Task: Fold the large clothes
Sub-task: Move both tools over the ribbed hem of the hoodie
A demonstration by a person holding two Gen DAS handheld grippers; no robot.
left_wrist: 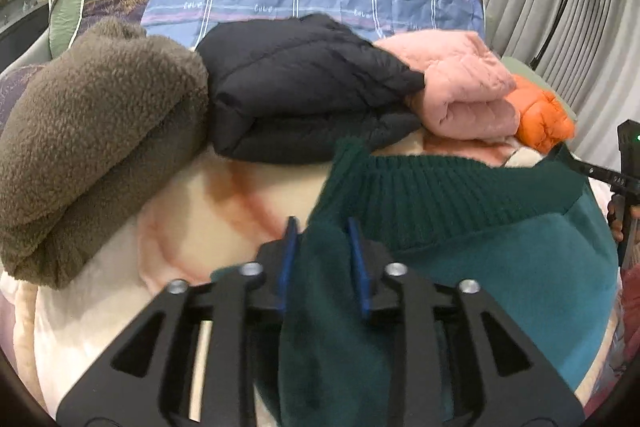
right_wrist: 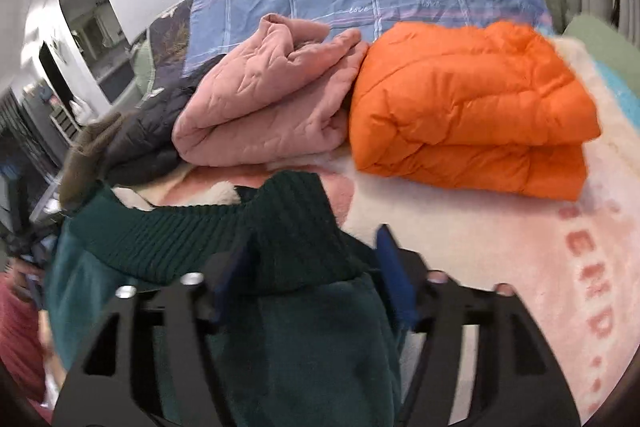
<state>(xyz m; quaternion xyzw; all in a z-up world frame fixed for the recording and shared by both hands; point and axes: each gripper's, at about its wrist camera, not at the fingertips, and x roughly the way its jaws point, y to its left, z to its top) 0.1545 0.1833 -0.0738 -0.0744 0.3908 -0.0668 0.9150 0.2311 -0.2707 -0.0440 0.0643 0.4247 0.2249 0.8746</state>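
Green sweater [left_wrist: 460,227] in both clamped grippers

Left gripper [left_wrist: 322,255] clamping green sweater [left_wrist: 460,219], folded jackets [left_wrist: 304,87] behind

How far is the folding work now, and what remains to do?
Done: four folded items lie in a row on the bed: brown fleece, black jacket, pink jacket, orange jacket. In hand: the green sweater, with the left gripper and the right gripper each shut on it near its ribbed band. Left: folding this sweater and setting it down; no other unfolded clothes show.
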